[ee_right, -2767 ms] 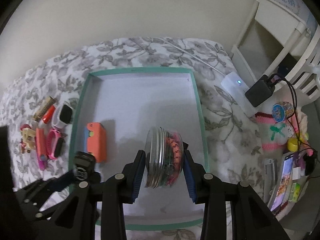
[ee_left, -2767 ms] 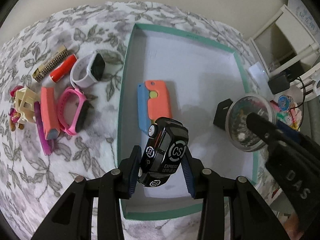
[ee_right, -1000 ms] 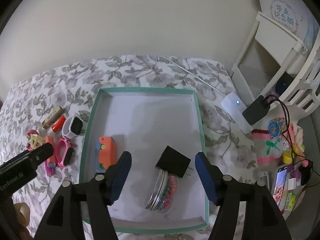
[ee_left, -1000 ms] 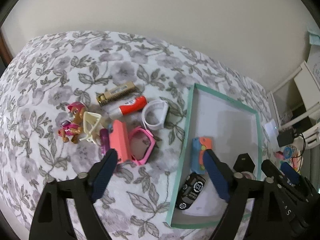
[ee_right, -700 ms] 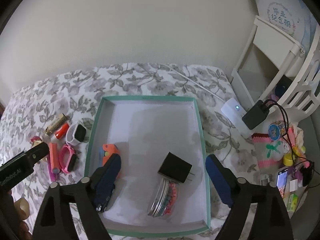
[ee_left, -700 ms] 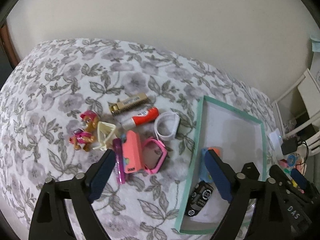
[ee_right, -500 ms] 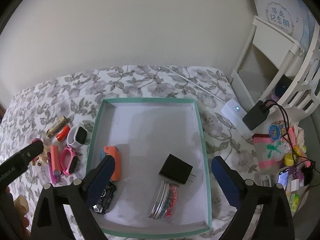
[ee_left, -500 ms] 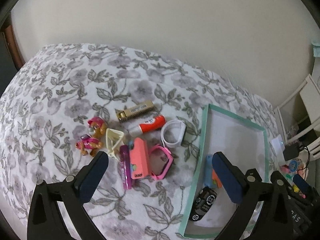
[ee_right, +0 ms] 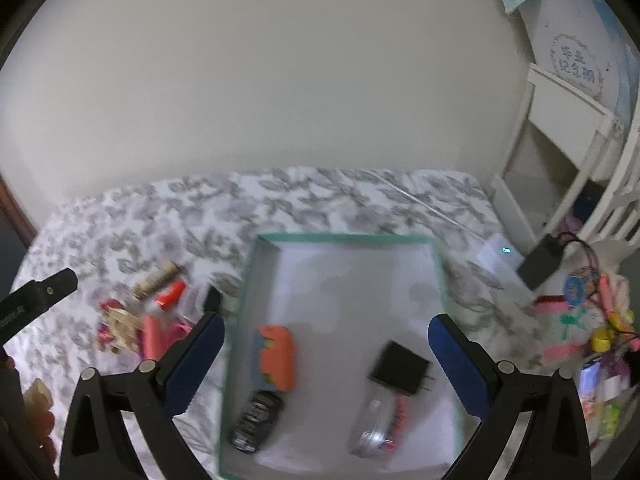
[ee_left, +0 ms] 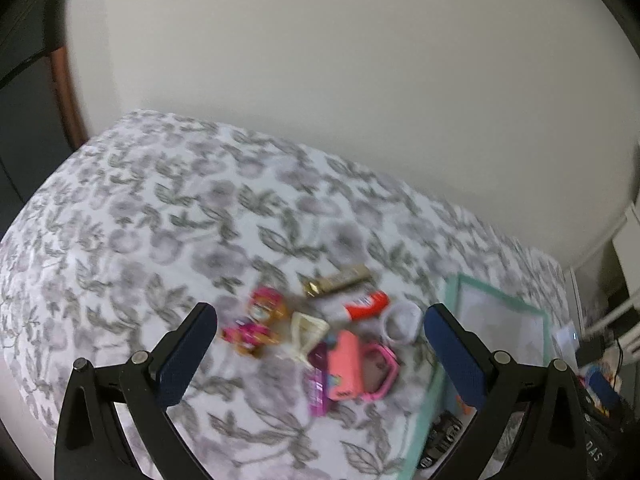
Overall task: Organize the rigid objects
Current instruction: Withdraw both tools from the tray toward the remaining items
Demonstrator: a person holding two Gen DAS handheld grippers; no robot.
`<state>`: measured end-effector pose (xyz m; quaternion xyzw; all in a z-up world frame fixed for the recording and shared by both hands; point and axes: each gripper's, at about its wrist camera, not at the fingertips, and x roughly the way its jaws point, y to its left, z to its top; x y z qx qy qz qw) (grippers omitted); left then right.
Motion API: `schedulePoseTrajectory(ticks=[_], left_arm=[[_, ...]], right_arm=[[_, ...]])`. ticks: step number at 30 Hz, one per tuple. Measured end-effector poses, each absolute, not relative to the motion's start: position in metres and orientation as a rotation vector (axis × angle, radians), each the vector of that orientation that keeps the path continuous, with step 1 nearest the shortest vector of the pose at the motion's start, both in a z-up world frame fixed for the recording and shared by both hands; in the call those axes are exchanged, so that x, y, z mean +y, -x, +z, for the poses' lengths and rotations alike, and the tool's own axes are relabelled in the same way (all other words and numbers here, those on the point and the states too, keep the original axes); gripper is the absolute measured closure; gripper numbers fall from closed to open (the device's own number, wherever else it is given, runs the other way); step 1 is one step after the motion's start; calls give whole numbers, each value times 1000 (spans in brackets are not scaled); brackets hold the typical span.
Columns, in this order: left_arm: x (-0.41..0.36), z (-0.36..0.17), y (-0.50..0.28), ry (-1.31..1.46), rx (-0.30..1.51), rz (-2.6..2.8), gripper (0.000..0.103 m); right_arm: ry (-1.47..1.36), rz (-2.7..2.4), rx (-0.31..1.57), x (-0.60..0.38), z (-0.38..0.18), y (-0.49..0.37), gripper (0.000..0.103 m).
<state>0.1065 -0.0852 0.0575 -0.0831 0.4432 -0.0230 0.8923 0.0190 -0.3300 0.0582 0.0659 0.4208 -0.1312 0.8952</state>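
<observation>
A teal-rimmed white tray [ee_right: 260, 248] lies on the floral cloth; it also shows in the left wrist view [ee_left: 496, 300]. In it lie a black toy car [ee_right: 256, 420], an orange-and-blue case [ee_right: 278, 356], a black charger cube [ee_right: 400, 368] and a clear jar [ee_right: 378, 428]. Left of the tray lies a cluster: a pink watch [ee_left: 378, 368], a white watch [ee_left: 400, 322], a red tube [ee_left: 366, 305], a gold bar [ee_left: 336, 280], a pup figure [ee_left: 256, 326]. My left gripper [ee_left: 320, 352] is open and empty, high above the cluster. My right gripper [ee_right: 326, 360] is open and empty, high above the tray.
A white shelf unit [ee_right: 568, 128], a white power hub [ee_right: 500, 256], a black adapter with cables [ee_right: 540, 262] and colourful clutter [ee_right: 592, 320] stand right of the tray. A wall [ee_left: 320, 80] backs the cloth-covered surface [ee_left: 140, 220].
Both grippers released their loads into the tray, opened wide and rose up and back. The left view has swung left toward the cluster. Both views are now blurred by motion.
</observation>
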Motion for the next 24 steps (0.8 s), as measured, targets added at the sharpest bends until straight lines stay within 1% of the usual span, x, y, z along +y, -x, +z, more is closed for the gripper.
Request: schedulePoseTrajectory(ticks=[8, 14, 19, 21, 24], left_arm=[[-30, 62, -108, 255, 842, 67, 0], [-3, 49, -112, 285, 866, 136, 0], [4, 37, -117, 298, 891, 113, 0], [3, 37, -118, 281, 884, 117, 0], [3, 37, -121, 269, 871, 110, 0]], right_arm=[[-130, -208, 838, -297, 52, -30, 0], [-169, -162, 864, -279, 40, -40, 0], [-66, -132, 891, -255, 26, -49, 0], [-31, -139, 871, -246, 24, -50, 0], [-74, -86, 860, -240, 20, -54, 0]])
